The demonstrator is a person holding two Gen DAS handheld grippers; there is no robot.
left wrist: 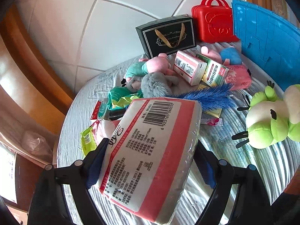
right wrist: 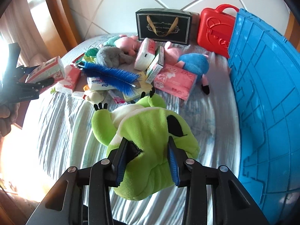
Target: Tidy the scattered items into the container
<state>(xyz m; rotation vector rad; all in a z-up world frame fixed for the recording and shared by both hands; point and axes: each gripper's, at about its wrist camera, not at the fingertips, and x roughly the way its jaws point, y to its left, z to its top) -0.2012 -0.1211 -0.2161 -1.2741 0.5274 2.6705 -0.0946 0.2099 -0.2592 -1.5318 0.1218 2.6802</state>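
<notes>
Tissue pack [left wrist: 150, 155] clamped in left gripper [left wrist: 150, 161]; right gripper [right wrist: 148, 155] pinches green plush frog [right wrist: 150, 135]. Blue crate [right wrist: 266, 97] interior hidden.

A pink-and-white tissue pack [left wrist: 150, 157] tilts above the striped bed, a green frog plush [right wrist: 150, 146] hangs nearby, beside the upright blue container [right wrist: 266, 97].

Blue crate [right wrist: 262, 86] cut by frame edge; gift box [left wrist: 166, 35] lettering illegible.

Home bedroom: striped bedsheet [right wrist: 56, 131], plush toys [right wrist: 112, 56], tissue packs [right wrist: 174, 80], tiled floor [left wrist: 75, 28].
</notes>
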